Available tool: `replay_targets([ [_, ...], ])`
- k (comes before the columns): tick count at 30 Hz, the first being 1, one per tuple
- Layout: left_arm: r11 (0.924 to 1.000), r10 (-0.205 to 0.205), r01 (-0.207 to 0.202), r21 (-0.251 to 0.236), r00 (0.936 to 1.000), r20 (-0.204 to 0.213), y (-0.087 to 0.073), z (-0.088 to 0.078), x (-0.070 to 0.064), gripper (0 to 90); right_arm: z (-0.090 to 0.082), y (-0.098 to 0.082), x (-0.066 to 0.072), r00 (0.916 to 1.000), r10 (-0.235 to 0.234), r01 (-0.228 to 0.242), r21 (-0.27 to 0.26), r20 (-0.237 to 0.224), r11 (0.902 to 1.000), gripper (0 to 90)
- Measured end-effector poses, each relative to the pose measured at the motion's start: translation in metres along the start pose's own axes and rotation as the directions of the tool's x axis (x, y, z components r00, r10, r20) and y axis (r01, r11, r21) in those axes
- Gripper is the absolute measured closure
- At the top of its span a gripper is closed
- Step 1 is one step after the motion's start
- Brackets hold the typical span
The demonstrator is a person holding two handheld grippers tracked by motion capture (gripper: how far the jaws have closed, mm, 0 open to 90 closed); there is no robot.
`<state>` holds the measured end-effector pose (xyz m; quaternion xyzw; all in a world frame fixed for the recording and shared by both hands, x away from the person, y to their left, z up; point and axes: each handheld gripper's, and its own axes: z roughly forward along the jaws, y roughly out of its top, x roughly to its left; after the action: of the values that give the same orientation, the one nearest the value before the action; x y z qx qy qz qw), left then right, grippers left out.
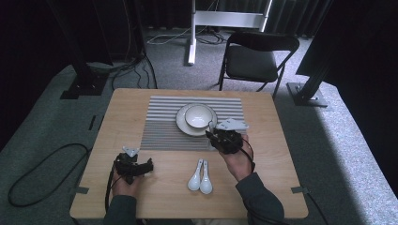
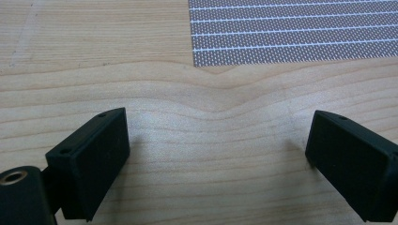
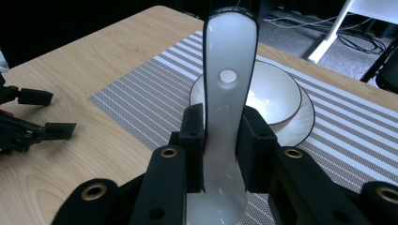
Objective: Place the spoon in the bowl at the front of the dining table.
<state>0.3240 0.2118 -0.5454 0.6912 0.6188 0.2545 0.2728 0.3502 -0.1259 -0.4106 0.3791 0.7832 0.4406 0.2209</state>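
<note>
Looking down from the high view, a wooden table [image 1: 263, 154] bears a striped mat [image 1: 162, 126]; on the mat, toward its 3 o'clock side, sits a plate [image 1: 180, 123] with a bowl [image 1: 199, 116] on it; the right gripper [image 1: 215, 132] hovers at the plate's 4 o'clock edge, too small there to read what it carries; two spoons [image 1: 201, 177] lie side by side on bare wood at 6 o'clock from the plate, between the hands; the left gripper [image 1: 149, 165] rests near the mat's 7 o'clock corner, well apart from the spoons; a chair [image 1: 256, 58] stands beyond the table at 12 o'clock.

From the left gripper view, the jaws stand wide apart with nothing between them, only wood grain; the mat's corner [image 2: 291, 33] lies at 12 o'clock.

From the right gripper view, the jaws are clamped on a white spoon [image 3: 227, 75], pads pressing its stem from both sides, its length pointing to 12 o'clock; behind it sit the bowl [image 3: 277, 93] and plate [image 3: 307, 117]; the left gripper [image 3: 51, 115] shows at 9 o'clock.
</note>
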Motion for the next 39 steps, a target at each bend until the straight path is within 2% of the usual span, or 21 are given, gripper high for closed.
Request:
replay_targets([
  [17, 1.0, 0.001, -0.001, -0.002, 1.0, -0.001, 0.0, 0.0, 0.0, 7.0, 0.007, 0.016, -0.005, 0.9999, 0.003, -0.003, -0.017, 0.017, 0.9999, 74.0],
  [26, 1.0, 0.001, -0.001, -0.002, 1.0, -0.001, 0.0, 0.0, 0.0, 7.0, 0.009, 0.025, -0.008, 0.9994, -0.01, 0.011, -0.018, 0.033, 0.9998, 74.0],
  [39, 1.0, 0.0, 0.0, -0.002, 1.0, -0.002, 0.0, 0.0, 0.0, 7.0, 0.011, 0.024, -0.019, 0.9989, 0.005, -0.004, -0.009, 0.047, 1.0, 74.0],
])
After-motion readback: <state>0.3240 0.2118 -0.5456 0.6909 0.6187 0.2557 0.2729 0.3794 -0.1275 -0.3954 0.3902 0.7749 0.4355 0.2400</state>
